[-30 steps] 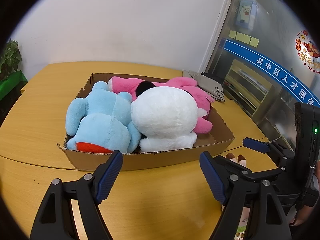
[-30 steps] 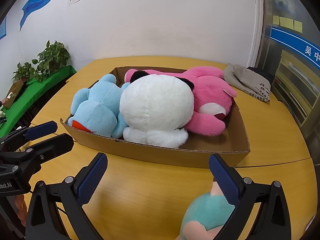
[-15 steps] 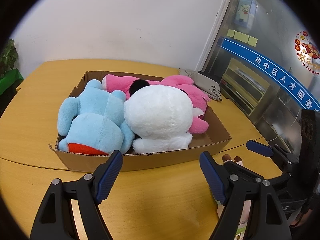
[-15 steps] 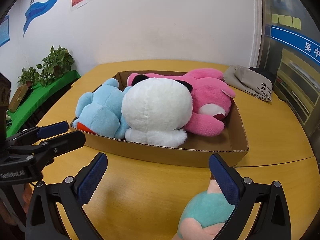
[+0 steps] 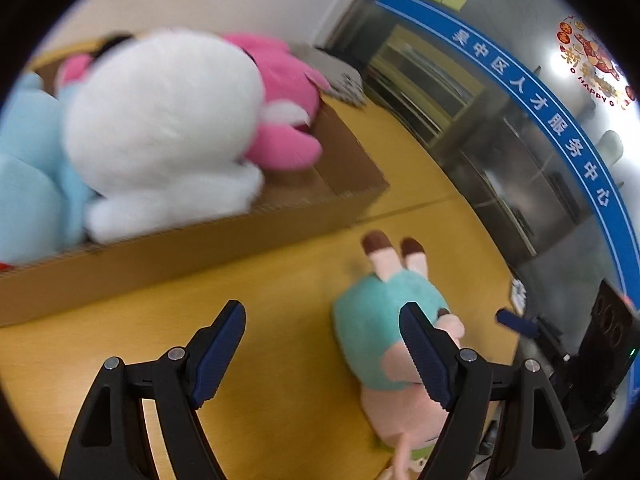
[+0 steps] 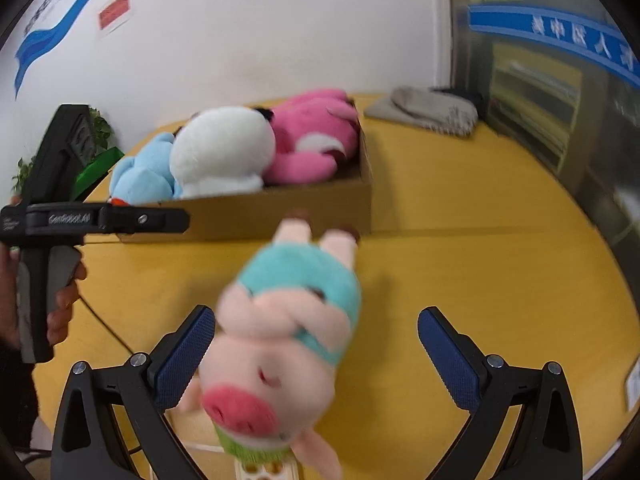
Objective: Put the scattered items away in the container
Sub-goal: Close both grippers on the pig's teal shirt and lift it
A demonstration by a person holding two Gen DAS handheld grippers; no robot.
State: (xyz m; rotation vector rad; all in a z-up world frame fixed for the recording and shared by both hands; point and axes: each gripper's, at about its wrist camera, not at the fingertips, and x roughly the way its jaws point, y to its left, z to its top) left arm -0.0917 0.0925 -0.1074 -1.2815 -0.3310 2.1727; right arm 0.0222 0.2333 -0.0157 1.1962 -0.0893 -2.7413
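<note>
Nearest in the right wrist view, the right tool (image 6: 316, 356) is spread wide and released, nothing being gripped. Between its fingers the pig (image 6: 288, 320) is seen lying on the worktop (image 6: 480, 280); its head is close to the left finger (image 6: 182, 356), though contact cannot be judged through the blur. The pig's long axis is laid along the line of sight: the snout is pointed toward the camera, the feet toward the box (image 6: 280, 212). It is pale pink, with a darker pink snout, a teal garment round the body and brown-tipped feet.

In the left wrist view the left tool (image 5: 322, 354) is likewise held open and empty, the pig (image 5: 384, 332) being partly hidden behind its right finger (image 5: 422, 360).

Farther off, the box is seen on the worktop, just beyond the pig's feet. Three plush toys are packed in it: blue (image 6: 140, 176), white (image 6: 224, 152), pink (image 6: 316, 136).

A grey cloth (image 6: 432, 108) is lying beyond.
</note>
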